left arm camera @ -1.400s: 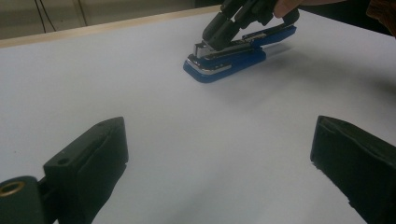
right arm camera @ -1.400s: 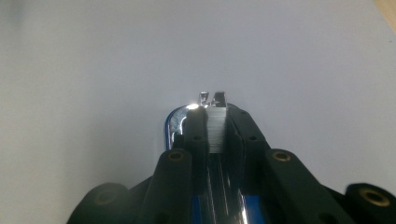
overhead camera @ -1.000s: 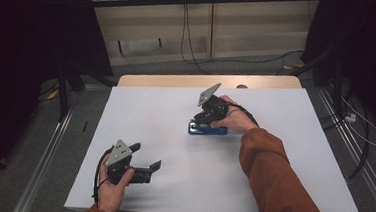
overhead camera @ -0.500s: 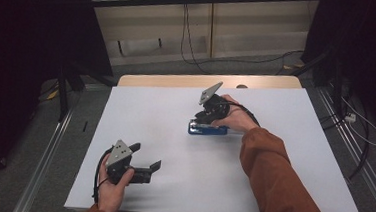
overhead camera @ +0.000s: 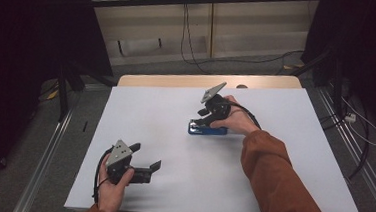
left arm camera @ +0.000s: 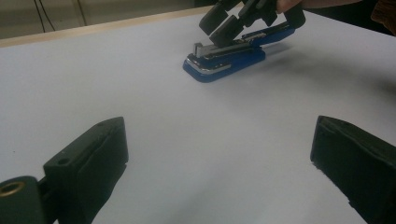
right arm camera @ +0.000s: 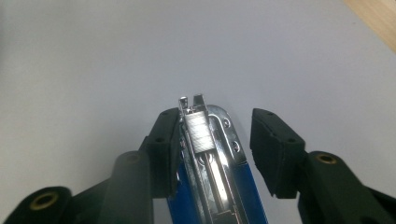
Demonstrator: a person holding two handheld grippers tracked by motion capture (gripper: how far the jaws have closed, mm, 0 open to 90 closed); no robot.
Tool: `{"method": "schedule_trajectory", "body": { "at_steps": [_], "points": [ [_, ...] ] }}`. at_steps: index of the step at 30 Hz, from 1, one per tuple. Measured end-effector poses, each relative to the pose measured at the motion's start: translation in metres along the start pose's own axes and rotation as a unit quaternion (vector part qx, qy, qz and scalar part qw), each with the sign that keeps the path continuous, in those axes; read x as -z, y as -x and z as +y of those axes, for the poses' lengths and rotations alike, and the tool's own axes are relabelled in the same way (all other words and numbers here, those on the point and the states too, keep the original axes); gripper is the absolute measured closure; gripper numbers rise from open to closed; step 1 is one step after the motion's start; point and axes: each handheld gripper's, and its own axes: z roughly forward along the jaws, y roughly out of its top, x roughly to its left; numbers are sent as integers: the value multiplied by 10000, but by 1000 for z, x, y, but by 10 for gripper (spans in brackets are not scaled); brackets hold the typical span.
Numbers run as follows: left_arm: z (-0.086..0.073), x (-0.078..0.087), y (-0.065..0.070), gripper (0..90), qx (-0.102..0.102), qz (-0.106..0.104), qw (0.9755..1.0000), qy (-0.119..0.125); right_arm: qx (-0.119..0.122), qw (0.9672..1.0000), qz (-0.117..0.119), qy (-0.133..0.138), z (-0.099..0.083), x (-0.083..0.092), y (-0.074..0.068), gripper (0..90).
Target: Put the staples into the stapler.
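A: Where is the blue stapler (overhead camera: 207, 130) at this point?

B: Flat on the white table (overhead camera: 282, 157), a little past its middle toward the far edge, right under the right gripper (overhead camera: 206, 118). In the left gripper view the stapler (left arm camera: 229, 55) lies with its metal nose toward the camera, the top arm slightly lifted from the base.

A: Is the right gripper gripping it?

B: I'd say no. Its fingers (right arm camera: 275, 149) have just been opening, and in the right gripper view they straddle the stapler (right arm camera: 212, 163). The left-hand finger looks to sit against the stapler's side, while the right-hand one stands clear with a gap of table showing. So about half open and no longer pinching.

A: And the left gripper (overhead camera: 144, 164)?

B: Near the front-left part of the table, well apart from the stapler. Its fingers (left arm camera: 86, 168) are spread wide with bare table between them, holding nothing.

A: So how far along is the work?

B: My judgement: the stapler seems set down and released, so the placing looks done. What's left is probably lifting the right gripper away without nudging the stapler.
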Motion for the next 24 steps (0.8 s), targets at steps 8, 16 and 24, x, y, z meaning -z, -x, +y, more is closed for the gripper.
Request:
{"method": "schedule_trajectory", "body": {
  "at_steps": [8, 16, 24],
  "points": [
    [0, 0, 0, 43, 5, -6, 10000, 16, -255, 9995, -109, 130, -6, 6, 0, 379],
    [0, 0, 0, 43, 3, -5, 10000, 12, -522, 9983, -145, 229, -13, 11, 0, 295],
    [0, 0, -1, 42, 8, 0, 10000, 11, -945, 9941, -338, 416, -21, 15, -4, 151]
  ]
}}
